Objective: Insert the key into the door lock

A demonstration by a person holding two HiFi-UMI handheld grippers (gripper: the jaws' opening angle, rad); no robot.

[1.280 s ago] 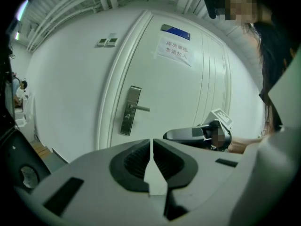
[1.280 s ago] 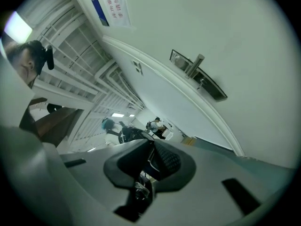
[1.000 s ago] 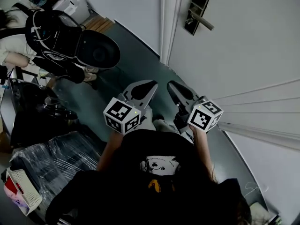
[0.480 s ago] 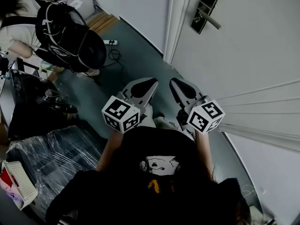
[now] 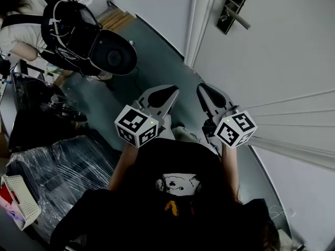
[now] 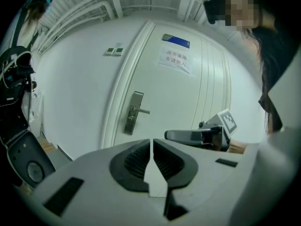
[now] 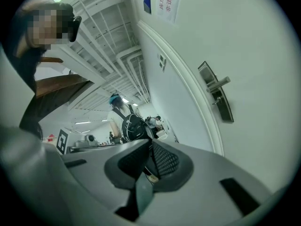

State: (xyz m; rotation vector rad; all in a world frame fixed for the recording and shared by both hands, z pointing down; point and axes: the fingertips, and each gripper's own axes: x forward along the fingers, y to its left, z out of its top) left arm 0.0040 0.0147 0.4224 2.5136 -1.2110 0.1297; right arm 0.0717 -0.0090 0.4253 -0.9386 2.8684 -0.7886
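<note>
Grey left claw [image 6: 151, 144], right claw [image 7: 150, 147] (ribbed, closed)

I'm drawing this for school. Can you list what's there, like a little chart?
door: white, at upper right
lock plate: dark, on the door, with a lever handle
left gripper: jaws together, nothing between
right gripper: jaws together, not at the lock plate
key: not seen
other person: upper left, wearing a backpack

One left tool [image 5: 171, 91], one right tool [image 5: 201, 87], one door [image 5: 285, 54], one door lock [image 5: 233, 8], one backpack [image 5: 67, 26], one white basket [image 5: 22, 207].
</note>
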